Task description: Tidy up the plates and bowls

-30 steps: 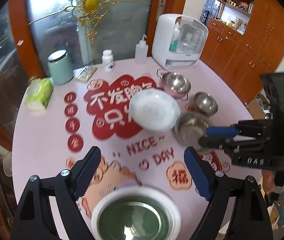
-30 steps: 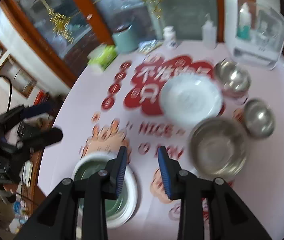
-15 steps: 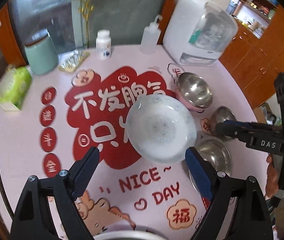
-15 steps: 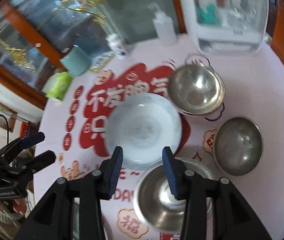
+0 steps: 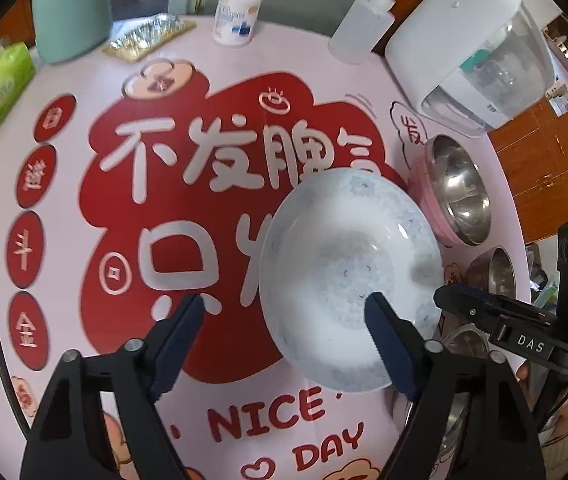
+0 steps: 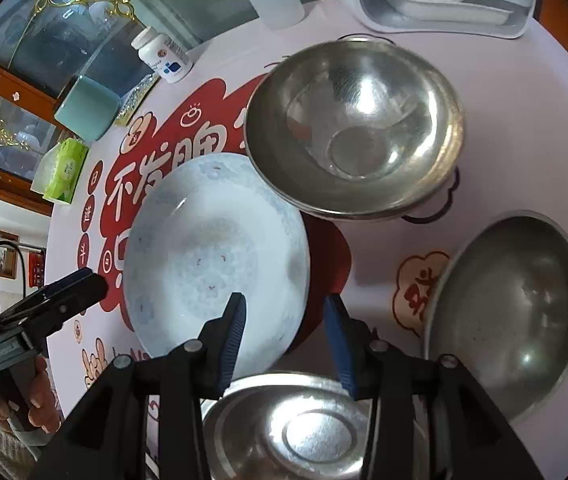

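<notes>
Nearest the right claw (image 6: 284, 314), whose blue pads are spread and grasp nothing, a steel bowl (image 6: 284, 428) sits under its frame. The left claw (image 5: 284, 320) is likewise released, its jaws wide over the near rim of the white patterned plate (image 5: 348, 280), which rests on the pink surface (image 5: 63, 260). Beyond the plate stands a pink-sided steel bowl (image 5: 458, 192), with a smaller steel bowl (image 6: 512, 328) to its right. Farther back: a pill bottle (image 5: 239, 8), a squeeze bottle (image 5: 360, 32) and a white appliance (image 5: 468, 48).

Round white ceramic plate (image 5: 348, 280) with faint pale-blue floral speckling; shiny silver steel bowl (image 6: 354, 128); pink tabletop (image 5: 83, 380), red-and-white lettering.
</notes>
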Available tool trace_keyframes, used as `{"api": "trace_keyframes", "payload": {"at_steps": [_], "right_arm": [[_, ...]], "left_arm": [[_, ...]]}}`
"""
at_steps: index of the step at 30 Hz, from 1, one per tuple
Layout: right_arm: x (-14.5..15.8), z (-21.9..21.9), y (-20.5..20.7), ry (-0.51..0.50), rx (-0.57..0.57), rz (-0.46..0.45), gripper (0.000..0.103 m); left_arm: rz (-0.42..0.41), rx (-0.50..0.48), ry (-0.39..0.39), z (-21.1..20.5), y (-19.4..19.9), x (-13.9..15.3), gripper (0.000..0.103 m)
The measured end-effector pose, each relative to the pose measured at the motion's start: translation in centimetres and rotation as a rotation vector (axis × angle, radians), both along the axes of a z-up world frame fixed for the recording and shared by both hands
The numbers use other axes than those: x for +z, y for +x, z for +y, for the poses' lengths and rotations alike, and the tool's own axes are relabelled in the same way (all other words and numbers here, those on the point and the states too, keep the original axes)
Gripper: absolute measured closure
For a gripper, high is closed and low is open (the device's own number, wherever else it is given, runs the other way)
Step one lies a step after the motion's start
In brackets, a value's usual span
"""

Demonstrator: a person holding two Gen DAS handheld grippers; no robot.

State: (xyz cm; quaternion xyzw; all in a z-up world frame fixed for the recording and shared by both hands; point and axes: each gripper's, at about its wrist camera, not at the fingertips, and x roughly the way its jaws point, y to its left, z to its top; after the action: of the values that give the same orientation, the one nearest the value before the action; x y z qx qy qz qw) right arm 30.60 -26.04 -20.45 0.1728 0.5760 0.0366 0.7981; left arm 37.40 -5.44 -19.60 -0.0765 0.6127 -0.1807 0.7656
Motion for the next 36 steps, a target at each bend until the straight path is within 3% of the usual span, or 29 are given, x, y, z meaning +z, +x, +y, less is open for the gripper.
{"api": "trace_keyframes", "payload": {"at_steps": [2, 9, 13, 17, 21, 36], "right_arm": [[-0.4, 0.1, 0.3, 0.004, 0.010, 0.002, 0.073], [-1.4, -0.1, 0.8, 0.002, -0.001, 0.017, 0.088], [-1.5, -0.4, 0.8, -0.006, 0.002, 0.013, 0.096], [-1.5, -0.3, 0.8, -0.011, 0.007, 0.008, 0.096], [-1.3, -0.1, 0.6, -0.033, 0.013, -0.007, 0.097], [1.4, 4.1, -0.1, -0.025, 0.090, -0.092, 0.097]], "left_arm": [[0.017, -0.002, -0.005, -0.3, 0.2, -0.7, 0.037], [0.081, -0.007, -0.028, -0.9, 0.6, -3.0, 0.072], [0.087, 0.001, 0.015, -0.9, 0.7, -3.7, 0.089], [0.120, 0.023, -0.004, -0.5, 1.0, -4.4, 0.091], [0.097, 0.025, 0.012, -0.5, 0.8, -4.2, 0.095], [0.034, 0.096, 0.004, 5.0, -2.3, 0.2, 0.095]]}}
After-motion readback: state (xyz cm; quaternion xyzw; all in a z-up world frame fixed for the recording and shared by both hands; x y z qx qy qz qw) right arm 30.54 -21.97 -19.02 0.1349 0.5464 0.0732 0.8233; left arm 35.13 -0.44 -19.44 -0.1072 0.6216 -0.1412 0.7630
